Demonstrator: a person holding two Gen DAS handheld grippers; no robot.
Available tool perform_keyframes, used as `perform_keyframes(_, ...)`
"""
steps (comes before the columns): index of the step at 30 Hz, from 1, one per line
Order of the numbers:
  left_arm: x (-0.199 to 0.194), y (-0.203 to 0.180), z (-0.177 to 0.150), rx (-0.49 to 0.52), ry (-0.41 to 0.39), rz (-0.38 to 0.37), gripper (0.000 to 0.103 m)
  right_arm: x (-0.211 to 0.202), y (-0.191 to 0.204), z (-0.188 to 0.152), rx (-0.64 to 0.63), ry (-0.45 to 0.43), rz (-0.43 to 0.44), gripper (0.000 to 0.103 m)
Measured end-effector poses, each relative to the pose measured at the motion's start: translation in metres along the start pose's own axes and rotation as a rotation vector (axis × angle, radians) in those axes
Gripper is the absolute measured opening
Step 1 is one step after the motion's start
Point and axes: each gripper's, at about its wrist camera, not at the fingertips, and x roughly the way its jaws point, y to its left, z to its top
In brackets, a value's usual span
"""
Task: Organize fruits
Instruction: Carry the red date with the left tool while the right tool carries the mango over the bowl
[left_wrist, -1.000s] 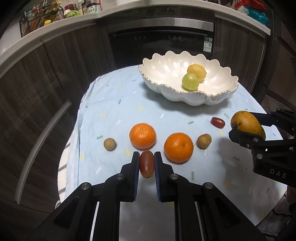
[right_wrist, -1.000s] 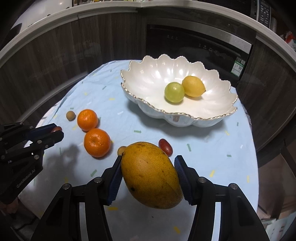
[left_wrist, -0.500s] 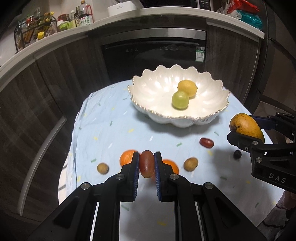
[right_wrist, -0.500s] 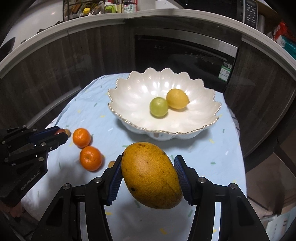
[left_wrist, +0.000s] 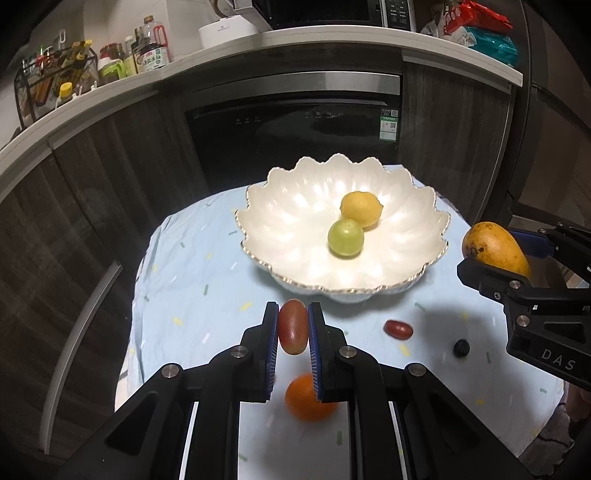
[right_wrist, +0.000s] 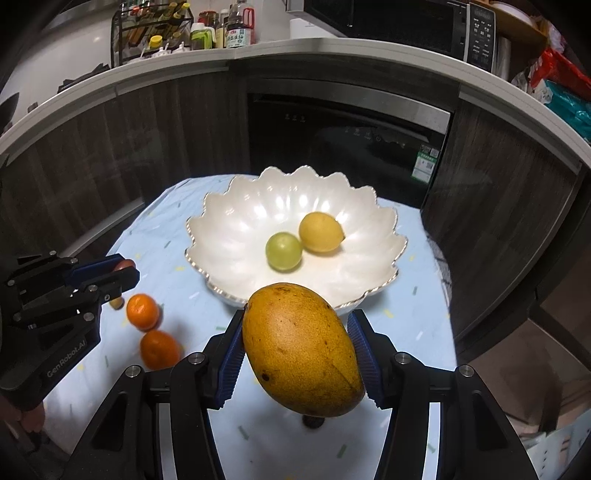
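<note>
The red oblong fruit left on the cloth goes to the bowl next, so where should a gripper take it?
Grip the red oblong fruit across its narrow middle, coming straight down from above. It lies flat on the blue cloth with its long axis left-right, nothing touching it; fingers should close front and back, as on the similar fruit the left gripper holds.

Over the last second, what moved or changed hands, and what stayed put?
Both grippers rose and advanced toward the white bowl. The left gripper lifted the red oblong fruit off the cloth; the right gripper kept the mango clamped. Nothing was released. The lemon and green fruit stayed in the bowl, oranges on the cloth.
</note>
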Motion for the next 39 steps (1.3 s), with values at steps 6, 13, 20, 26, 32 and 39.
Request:
perform_keyframes(6,0.005,-0.002,0.019,0.002,-0.028,-0.007,0.017,0.002,-0.008,0.011,0.008,-0.018,-0.014,0.055)
perform_keyframes(13,0.018,0.002,0.039,-0.005,-0.043,-0.009,0.017,0.012,-0.018,0.028,0.029,-0.03,-0.032,0.055)
perform_keyframes(20,0.036,0.006,0.055,-0.014,-0.039,-0.008,0.017,0.026,-0.027,0.041,0.067,-0.03,-0.034,0.055)
perform_keyframes(26,0.058,0.011,0.067,-0.022,-0.026,0.001,0.017,0.043,-0.034,0.048,0.11,-0.017,-0.032,0.055)
perform_keyframes(32,0.077,0.012,0.07,-0.026,-0.004,-0.002,0.017,0.06,-0.041,0.053,0.146,-0.002,-0.031,0.055)
perform_keyframes(39,0.095,0.01,0.072,-0.026,0.016,-0.004,0.017,0.079,-0.051,0.054,0.188,0.03,-0.034,0.055)
